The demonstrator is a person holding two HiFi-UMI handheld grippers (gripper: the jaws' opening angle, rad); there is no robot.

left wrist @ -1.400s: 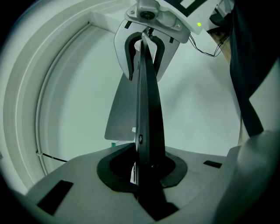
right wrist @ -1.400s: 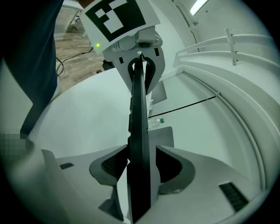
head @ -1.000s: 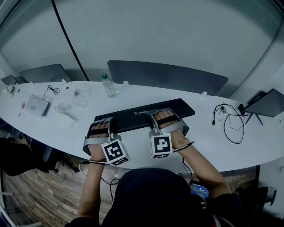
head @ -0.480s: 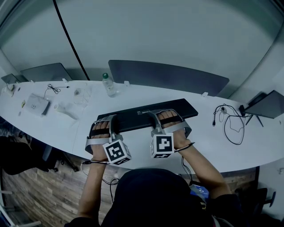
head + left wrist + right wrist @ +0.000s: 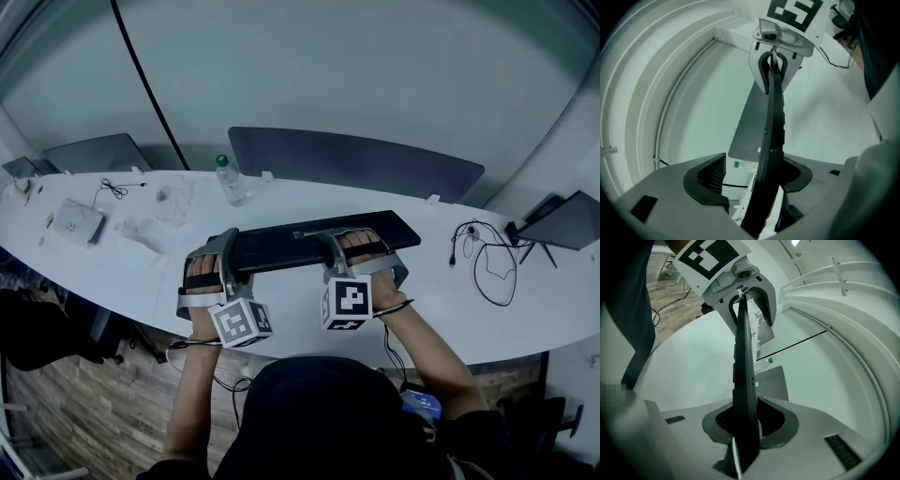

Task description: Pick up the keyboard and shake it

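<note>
In the head view, the black keyboard (image 5: 314, 242) is seen lying crosswise before the person, over the white table (image 5: 525, 319). The left gripper (image 5: 212, 251) is set about its left end and the right gripper (image 5: 358, 246) about its middle. Compared with a second ago, the left gripper is seen raised a little and rolled. Whether the keyboard is clear of the table cannot be told from above.

In the left gripper view, the jaws have just been opening. The keyboard stands edge-on between them, leaning toward one pad, while a plain gap is shown at the other; the clamp is released. At the far end of the keyboard the right gripper is seen closed about it.

In the right gripper view, the jaws are pressed together on the keyboard's thin edge, so the keyboard is judged to be carried by this gripper alone. The shake is probably finished, or the left grip is being reset.

Beyond the keyboard a water bottle (image 5: 228, 180) and a dark panel (image 5: 356, 159) are seen. Left of the keyboard lies a small white box (image 5: 77, 223), right of it a coiled cable (image 5: 487, 261). Nearer the person than the keyboard, wooden flooring (image 5: 84, 412) is shown.
</note>
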